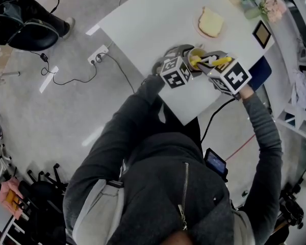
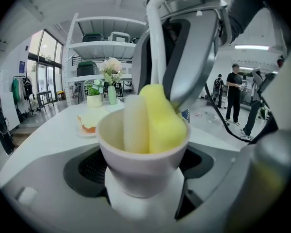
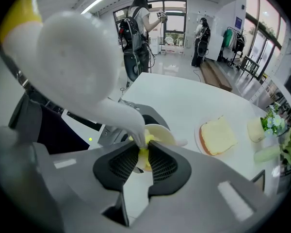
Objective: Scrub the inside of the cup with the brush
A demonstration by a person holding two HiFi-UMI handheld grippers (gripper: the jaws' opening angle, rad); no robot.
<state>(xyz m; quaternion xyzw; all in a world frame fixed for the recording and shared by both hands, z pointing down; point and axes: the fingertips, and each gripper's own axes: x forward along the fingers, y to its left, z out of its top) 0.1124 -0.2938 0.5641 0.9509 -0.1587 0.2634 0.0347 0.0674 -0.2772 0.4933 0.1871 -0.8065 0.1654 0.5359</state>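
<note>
The white cup [image 2: 140, 164] stands upright over the table [image 1: 158, 14], clamped between the jaws of the left gripper [image 2: 143, 186]. Only that gripper's view shows the foam head of the brush [image 2: 155, 123] filling it. The right gripper [image 3: 141, 152] pinches the handle, which slants head-down.

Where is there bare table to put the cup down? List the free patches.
The widest free patch is the table's left half, between its left corner and the bread plate. A smaller strip lies between the cup and the near edge. Crowded: far right corner, with flowers and frame.
</note>
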